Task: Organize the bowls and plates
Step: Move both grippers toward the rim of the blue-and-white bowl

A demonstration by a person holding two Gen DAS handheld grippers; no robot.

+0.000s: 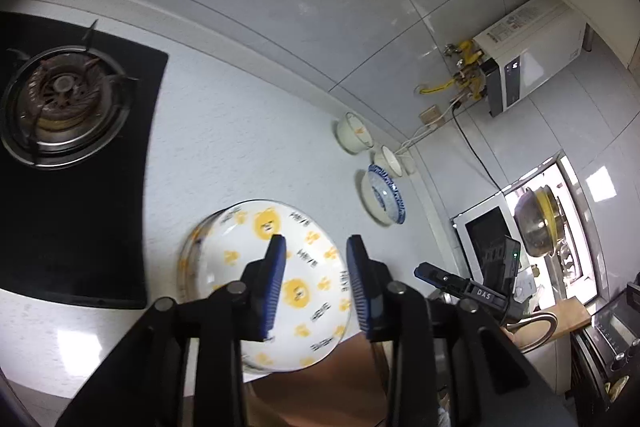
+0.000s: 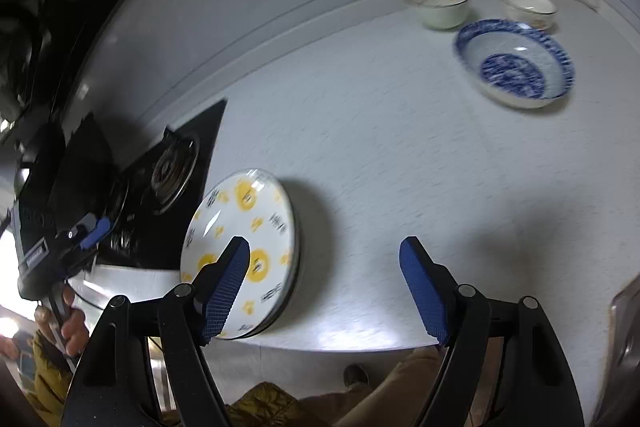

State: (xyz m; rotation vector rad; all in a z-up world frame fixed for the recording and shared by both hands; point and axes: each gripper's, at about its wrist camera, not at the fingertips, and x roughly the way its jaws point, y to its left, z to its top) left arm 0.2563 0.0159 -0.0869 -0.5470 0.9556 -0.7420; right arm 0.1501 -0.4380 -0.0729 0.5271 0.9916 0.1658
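Left wrist view: the left gripper (image 1: 316, 281) has its ridged blue pads a little apart, holding nothing. Below them sits a stack of round shiny plates (image 1: 276, 283) with yellow spots, low in the middle, on the bumpy white counter (image 1: 240, 147). In the right wrist view, the right gripper (image 2: 324, 291) is wide apart and empty. A blue-patterned bowl (image 2: 514, 63) sits upper right.

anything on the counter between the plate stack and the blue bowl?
Nothing. In the right wrist view the counter is bare between the plate stack and the blue bowl.
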